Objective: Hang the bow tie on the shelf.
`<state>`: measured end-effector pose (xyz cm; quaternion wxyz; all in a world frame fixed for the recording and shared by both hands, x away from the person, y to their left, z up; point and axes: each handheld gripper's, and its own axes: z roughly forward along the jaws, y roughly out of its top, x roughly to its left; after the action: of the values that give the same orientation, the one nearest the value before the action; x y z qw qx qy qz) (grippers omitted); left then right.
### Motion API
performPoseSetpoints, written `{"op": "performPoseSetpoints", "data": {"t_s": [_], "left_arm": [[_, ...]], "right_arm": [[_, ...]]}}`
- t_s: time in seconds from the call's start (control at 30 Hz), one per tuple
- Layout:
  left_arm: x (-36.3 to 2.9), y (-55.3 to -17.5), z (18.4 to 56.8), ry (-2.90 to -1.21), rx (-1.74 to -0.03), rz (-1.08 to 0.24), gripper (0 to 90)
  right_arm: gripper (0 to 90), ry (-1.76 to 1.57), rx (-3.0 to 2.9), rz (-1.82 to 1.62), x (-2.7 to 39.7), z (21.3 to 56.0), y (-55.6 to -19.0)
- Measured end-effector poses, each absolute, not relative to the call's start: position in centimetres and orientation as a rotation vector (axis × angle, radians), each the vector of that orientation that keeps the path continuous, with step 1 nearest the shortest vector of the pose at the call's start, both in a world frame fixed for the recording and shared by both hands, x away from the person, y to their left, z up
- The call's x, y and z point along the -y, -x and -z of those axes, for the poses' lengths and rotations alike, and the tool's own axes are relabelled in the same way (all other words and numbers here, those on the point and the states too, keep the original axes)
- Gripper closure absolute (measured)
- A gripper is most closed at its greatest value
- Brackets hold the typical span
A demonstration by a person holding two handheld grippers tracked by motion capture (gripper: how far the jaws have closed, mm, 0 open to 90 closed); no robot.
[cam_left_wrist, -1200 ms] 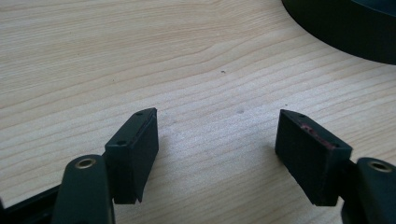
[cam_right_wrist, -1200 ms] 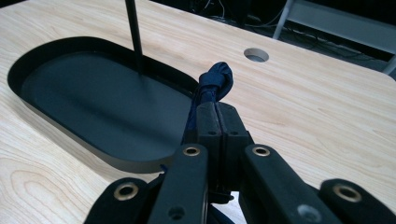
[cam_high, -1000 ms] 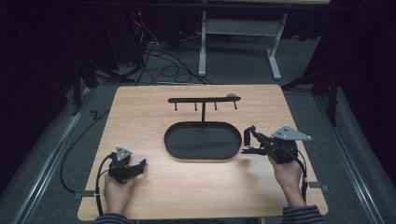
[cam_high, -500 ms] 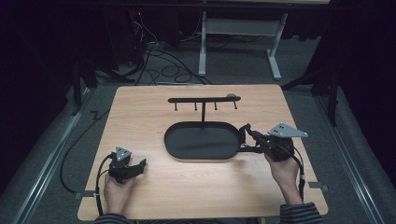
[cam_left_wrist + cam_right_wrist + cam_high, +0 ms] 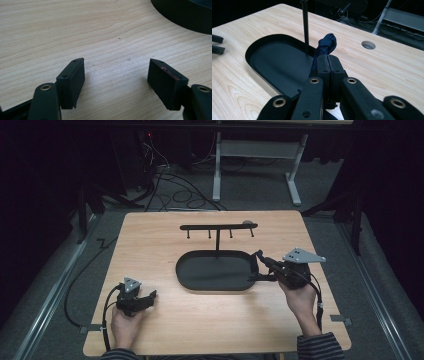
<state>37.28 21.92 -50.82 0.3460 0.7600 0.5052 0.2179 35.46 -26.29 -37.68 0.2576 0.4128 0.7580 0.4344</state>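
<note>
Dark blue knotted cord (image 5: 325, 46) pinched upright over tray's (image 5: 259, 48) rim

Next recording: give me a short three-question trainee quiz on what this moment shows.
1. True or false: the left gripper has its jaws open over bare table.
2. What does the right gripper hold? A) a dark blue hair tie B) a spoon C) nothing
3. Where is the stand's upright post fixed?

Key
1. True: the jaws stand apart with wood between them.
2. A: the jaws are shut on the dark blue hair tie, beside the tray's right end.
3. At the far edge of the black oval tray, carrying a crossbar with hooks.
</note>
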Motion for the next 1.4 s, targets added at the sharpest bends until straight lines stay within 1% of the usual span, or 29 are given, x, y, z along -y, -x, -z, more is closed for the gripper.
{"op": "performPoseSetpoints", "data": {"t_s": [0.7, 1.4], "left_arm": [[-21.9, -37.3, 50.8, -1.972, -1.311, -0.565, 30.7], [-21.9, -37.3, 50.8, -1.972, -1.311, -0.566, 30.6]], "right_arm": [[90.0, -1.085, -2.072, -1.224, 25.1, 35.9, -37.2], [90.0, -1.095, -2.047, -1.251, 25.3, 34.6, -39.1]]}}
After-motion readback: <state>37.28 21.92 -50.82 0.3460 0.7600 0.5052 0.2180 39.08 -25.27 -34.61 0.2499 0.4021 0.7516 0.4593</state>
